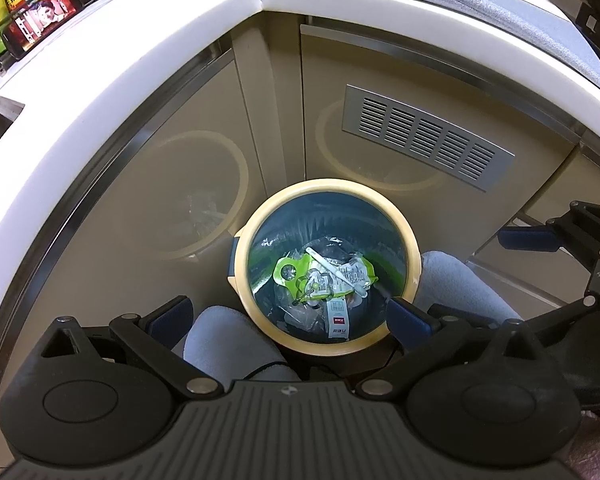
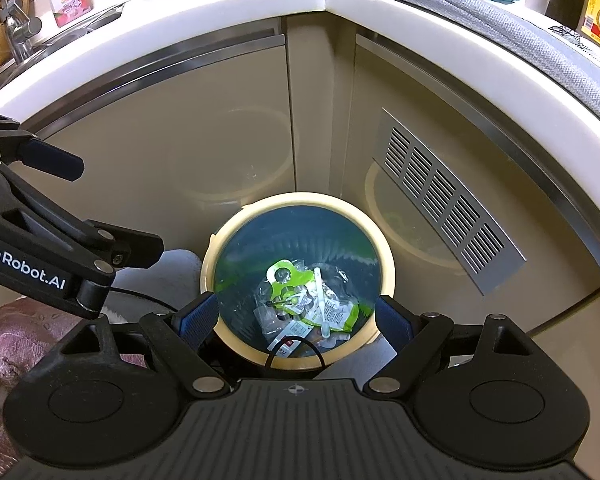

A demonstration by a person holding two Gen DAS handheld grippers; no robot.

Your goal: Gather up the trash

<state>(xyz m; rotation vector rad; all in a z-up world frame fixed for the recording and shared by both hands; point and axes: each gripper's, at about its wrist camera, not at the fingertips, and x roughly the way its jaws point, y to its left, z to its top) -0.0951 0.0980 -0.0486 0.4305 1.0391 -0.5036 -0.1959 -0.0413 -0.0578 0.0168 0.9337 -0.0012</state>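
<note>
We hold the left gripper (image 1: 288,312) and right gripper (image 2: 296,320), jaws wide apart and empty, above the trash bin (image 1: 404,216) on the floor in the cabinet corner, so next we likely reach for its liner (image 2: 260,248).

Left gripper (image 1: 288,312), seen along its own fingers: both blue-padded fingers (image 1: 171,317) spread wide, angled steeply downward, with nothing between the pads. Right gripper (image 2: 296,318), likewise tilted downward: fingers (image 2: 198,316) set far apart, pads gripping nothing. The two tools sit side by side; the right one's black linkage enters the left wrist view at the right edge, and the left one's linkage enters the right wrist view at the left edge. Person's knees (image 1: 228,340), in pale grey fabric, lie below the grippers.
</note>
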